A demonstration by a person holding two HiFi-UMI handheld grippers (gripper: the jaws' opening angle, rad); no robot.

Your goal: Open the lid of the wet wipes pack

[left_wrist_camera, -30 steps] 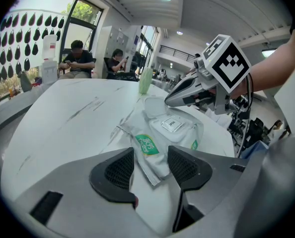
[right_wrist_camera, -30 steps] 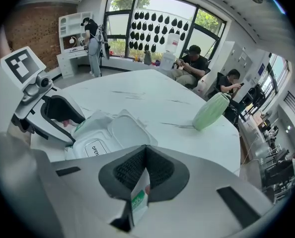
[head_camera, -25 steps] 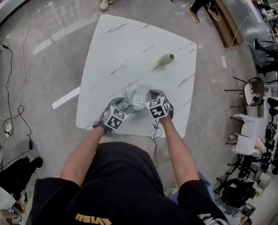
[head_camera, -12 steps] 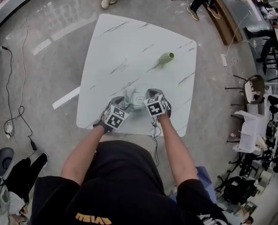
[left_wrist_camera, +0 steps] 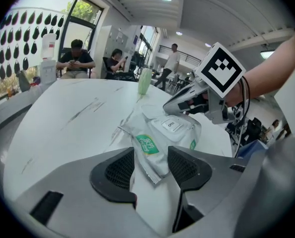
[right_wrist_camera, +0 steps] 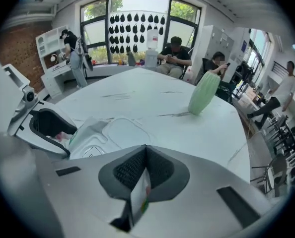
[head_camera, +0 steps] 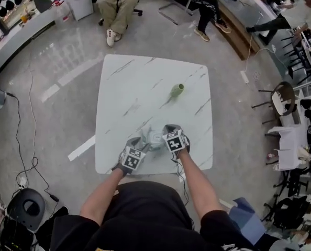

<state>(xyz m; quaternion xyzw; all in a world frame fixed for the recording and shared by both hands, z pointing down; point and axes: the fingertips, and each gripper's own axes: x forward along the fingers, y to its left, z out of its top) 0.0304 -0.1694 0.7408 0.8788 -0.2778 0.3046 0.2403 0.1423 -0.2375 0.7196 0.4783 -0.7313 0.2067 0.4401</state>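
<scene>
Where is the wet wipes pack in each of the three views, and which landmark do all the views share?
Head view: wet wipes pack just below the picture's centre.
Left gripper view: centre, reaching down to the lower middle.
Right gripper view: lower left.
Shared landmark: the green vase, which stands beyond the pack in all three views.

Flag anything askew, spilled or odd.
The wet wipes pack at the near side of the table: crumpled and tilted, its ends pinched by the left gripper and right gripper, lid shut. The green vase stands upright; nothing spilled.
</scene>
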